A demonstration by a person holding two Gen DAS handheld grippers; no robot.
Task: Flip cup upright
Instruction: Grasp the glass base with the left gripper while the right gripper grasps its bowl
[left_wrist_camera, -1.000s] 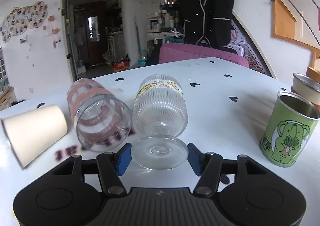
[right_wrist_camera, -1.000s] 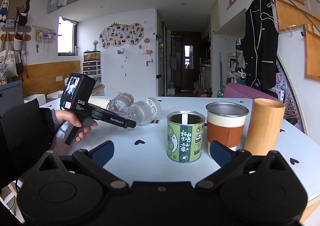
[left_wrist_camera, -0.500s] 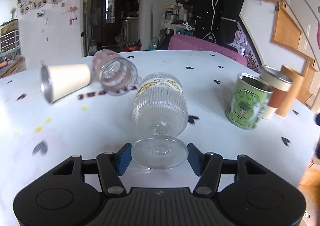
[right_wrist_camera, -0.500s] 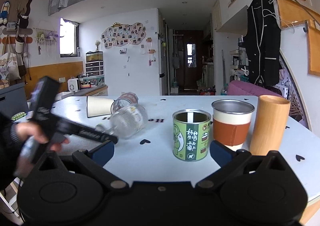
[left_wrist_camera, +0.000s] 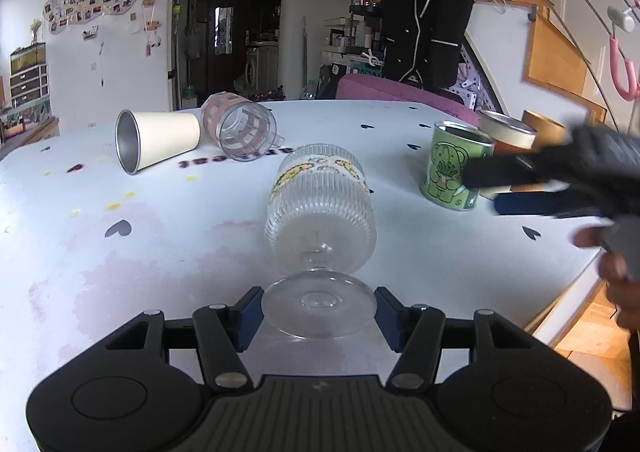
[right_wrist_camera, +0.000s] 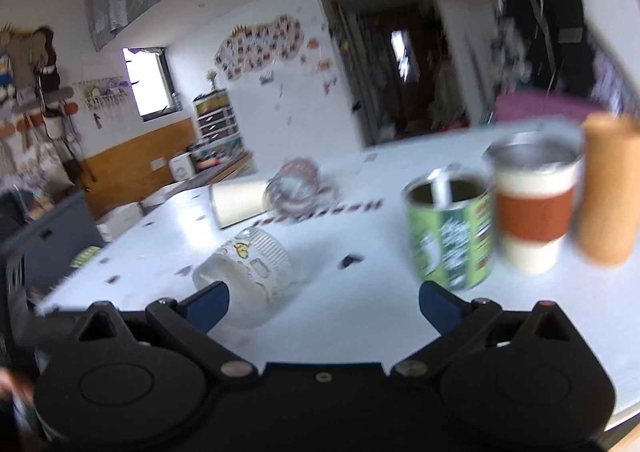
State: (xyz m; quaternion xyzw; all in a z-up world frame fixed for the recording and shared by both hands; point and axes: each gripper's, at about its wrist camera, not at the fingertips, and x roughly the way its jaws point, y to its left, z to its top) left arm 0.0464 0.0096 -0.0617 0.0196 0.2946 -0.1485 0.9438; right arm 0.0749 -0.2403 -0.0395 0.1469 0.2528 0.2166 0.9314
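A ribbed clear glass goblet [left_wrist_camera: 320,212] with a yellow band lies on its side on the white table [left_wrist_camera: 160,244], foot toward me. My left gripper [left_wrist_camera: 319,310] is shut on its round foot [left_wrist_camera: 319,302], one blue pad on each side. The goblet also shows in the right wrist view [right_wrist_camera: 248,272], blurred, just beyond the left fingertip [right_wrist_camera: 208,302]. My right gripper [right_wrist_camera: 324,302] is open and empty, close to the goblet's bowl; it shows blurred in the left wrist view [left_wrist_camera: 532,188].
A cream metal cup [left_wrist_camera: 156,144] and a pink-striped glass [left_wrist_camera: 240,128] lie on their sides farther back. A green tin [right_wrist_camera: 448,236], a steel cup with brown sleeve [right_wrist_camera: 532,204] and a bamboo cup [right_wrist_camera: 608,188] stand upright at right. The table edge [left_wrist_camera: 576,272] is near right.
My left gripper has dragged the goblet by its foot away from the other lying cups toward the table's near side. My right gripper has swung in left toward the goblet, now blurred.
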